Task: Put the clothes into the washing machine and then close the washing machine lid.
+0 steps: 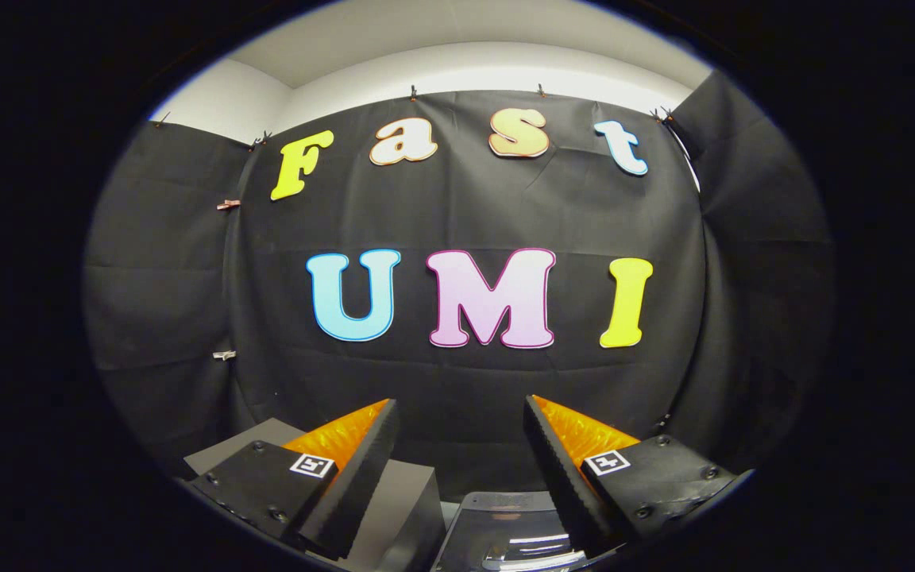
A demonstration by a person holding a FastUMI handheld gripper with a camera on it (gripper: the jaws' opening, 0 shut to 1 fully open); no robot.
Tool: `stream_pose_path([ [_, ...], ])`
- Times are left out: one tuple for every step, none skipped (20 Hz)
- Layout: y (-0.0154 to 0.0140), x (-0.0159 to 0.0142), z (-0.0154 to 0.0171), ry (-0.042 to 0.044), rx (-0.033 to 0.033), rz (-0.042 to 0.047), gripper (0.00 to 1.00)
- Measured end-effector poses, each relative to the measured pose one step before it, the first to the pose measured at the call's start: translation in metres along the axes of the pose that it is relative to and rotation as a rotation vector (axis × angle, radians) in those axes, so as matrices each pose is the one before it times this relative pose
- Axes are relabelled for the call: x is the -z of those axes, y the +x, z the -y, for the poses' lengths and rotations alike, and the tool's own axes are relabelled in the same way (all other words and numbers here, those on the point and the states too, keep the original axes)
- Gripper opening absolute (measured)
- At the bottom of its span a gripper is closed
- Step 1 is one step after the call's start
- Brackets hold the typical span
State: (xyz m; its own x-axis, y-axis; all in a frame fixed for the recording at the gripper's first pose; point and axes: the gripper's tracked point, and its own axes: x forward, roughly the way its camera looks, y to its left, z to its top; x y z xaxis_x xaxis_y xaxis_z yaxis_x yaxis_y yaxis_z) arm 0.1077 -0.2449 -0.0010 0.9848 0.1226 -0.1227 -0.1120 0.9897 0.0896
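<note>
The gripper [457, 433] hangs open and empty above the washing machine [505, 532]; its clear lid looks stiff, best pushed at the rim.

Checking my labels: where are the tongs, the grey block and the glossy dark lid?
tongs [457, 445]: gripper view, open gap midway between tips.
grey block [414, 496]: gripper view, top face.
glossy dark lid [505, 524]: gripper view, upper surface.

Dim booth lit from above, sharp centre, strong fisheye bending at edges.
</note>
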Motion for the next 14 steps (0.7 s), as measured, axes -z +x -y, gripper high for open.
stream_pose_path([
  [0.00123,0.00144,0.00009,0.00372,0.00209,-0.00917,0.98],
  [0.00076,0.00041,0.00074,0.00409,0.00183,-0.00621,0.98],
  [0.00015,-0.00061,0.00014,0.00466,-0.00056,-0.00159,0.98],
  [0.0002,0.00137,0.00046,0.00254,0.00151,-0.00191,0.98],
  [0.00007,0.00064,-0.00058,0.0023,-0.00318,-0.00205,0.98],
  [0.00011,0.00146,-0.00095,0.00153,-0.00375,-0.00431,0.98],
  [-0.00021,0.00275,0.00045,-0.00131,0.0024,-0.00633,0.98],
  [-0.00007,0.00087,0.00083,0.00054,0.00071,-0.00357,0.98],
  [-0.00087,-0.00038,0.00026,0.00303,-0.0013,0.00329,0.98],
  [-0.00076,-0.00405,0.00019,0.00231,0.00023,0.00958,0.98],
  [-0.00038,-0.00219,0.00077,-0.0001,0.0002,0.00547,0.99],
  [0.00076,0.00135,0.00011,-0.0043,0.0011,-0.00064,0.98],
  [-0.00031,0.00096,0.00115,-0.00256,0.00047,-0.0004,0.98],
  [-0.00073,0.00002,0.00038,0.00031,0.00158,-0.00267,0.98],
])
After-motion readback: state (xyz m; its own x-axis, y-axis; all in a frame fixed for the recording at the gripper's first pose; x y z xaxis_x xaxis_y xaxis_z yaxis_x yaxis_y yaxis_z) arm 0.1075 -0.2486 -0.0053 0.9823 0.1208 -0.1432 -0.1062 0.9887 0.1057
